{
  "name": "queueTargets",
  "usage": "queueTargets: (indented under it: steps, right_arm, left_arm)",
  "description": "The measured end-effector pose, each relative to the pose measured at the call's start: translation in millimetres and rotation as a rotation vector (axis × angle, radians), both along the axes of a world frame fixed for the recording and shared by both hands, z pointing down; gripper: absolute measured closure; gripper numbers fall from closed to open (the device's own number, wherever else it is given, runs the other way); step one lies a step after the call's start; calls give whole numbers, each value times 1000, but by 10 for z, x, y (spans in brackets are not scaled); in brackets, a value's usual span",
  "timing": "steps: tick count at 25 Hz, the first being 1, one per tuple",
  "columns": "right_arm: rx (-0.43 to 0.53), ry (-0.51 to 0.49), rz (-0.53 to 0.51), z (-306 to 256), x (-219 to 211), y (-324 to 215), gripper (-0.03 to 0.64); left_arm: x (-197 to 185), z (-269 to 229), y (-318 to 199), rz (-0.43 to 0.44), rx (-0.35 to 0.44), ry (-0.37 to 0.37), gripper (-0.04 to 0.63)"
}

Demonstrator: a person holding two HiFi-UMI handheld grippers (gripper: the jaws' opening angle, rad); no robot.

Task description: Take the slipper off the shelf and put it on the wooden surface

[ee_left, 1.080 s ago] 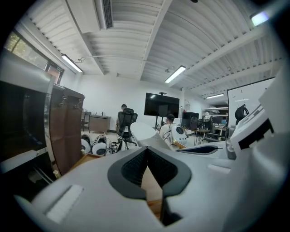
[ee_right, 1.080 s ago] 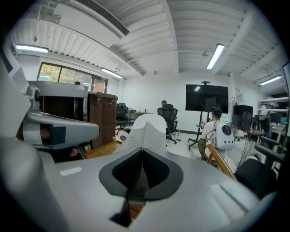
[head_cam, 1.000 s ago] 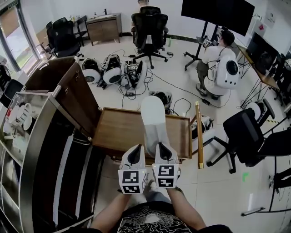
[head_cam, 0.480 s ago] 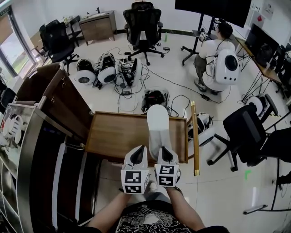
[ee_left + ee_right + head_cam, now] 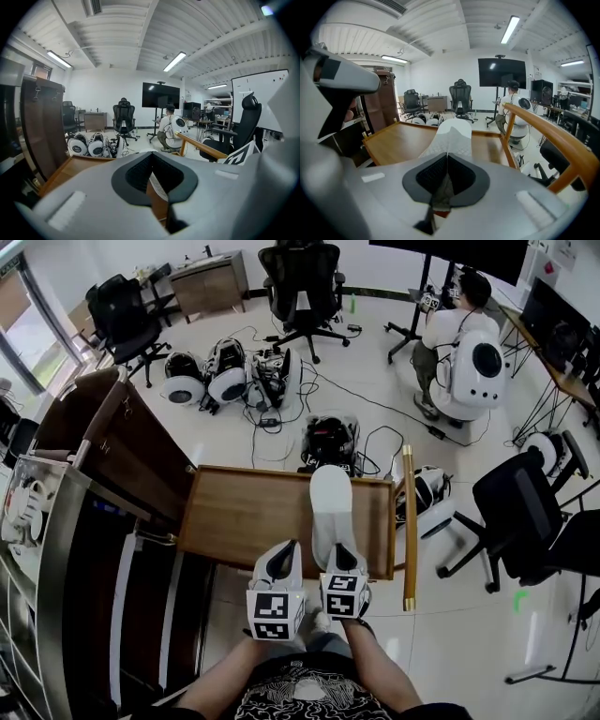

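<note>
A white quilted slipper (image 5: 331,507) stretches away from me over the right part of the wooden surface (image 5: 244,517). My right gripper (image 5: 339,557) is shut on its near end. In the right gripper view the slipper (image 5: 452,136) runs forward from the jaws (image 5: 447,161) above the wood (image 5: 401,140); whether it touches the wood I cannot tell. My left gripper (image 5: 281,559) hangs close beside it on the left, at the surface's near edge, shut with nothing in it. The metal shelf (image 5: 56,549) stands at the far left.
A wooden rail (image 5: 408,521) runs along the surface's right side. A dark brown cabinet door (image 5: 122,451) stands open at its left. Beyond it, white headsets and cables (image 5: 211,381) lie on the floor. A person with a white backpack (image 5: 464,343) and office chairs (image 5: 525,512) are further off.
The slipper stays in my right gripper; it now lies further over the right end of the wooden surface. Both grippers keep side by side at the near edge.
</note>
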State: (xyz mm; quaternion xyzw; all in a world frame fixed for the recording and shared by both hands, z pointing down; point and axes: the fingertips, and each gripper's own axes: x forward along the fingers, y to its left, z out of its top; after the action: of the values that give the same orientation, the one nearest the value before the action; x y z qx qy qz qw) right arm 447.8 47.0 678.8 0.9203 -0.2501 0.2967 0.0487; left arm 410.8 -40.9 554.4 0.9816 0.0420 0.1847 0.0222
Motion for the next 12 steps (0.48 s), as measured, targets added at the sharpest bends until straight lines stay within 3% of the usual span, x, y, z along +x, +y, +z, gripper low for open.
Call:
queueTargets:
  steps: [10,12]
  right_arm:
    - [43,-89,-25,246,24,-55,589]
    - [55,-96,-32,217,35,-67,526]
  left_arm:
    - [18,47,-60,-17,-6,-20,589]
    - [13,44,-77,-22,-4,-21,589]
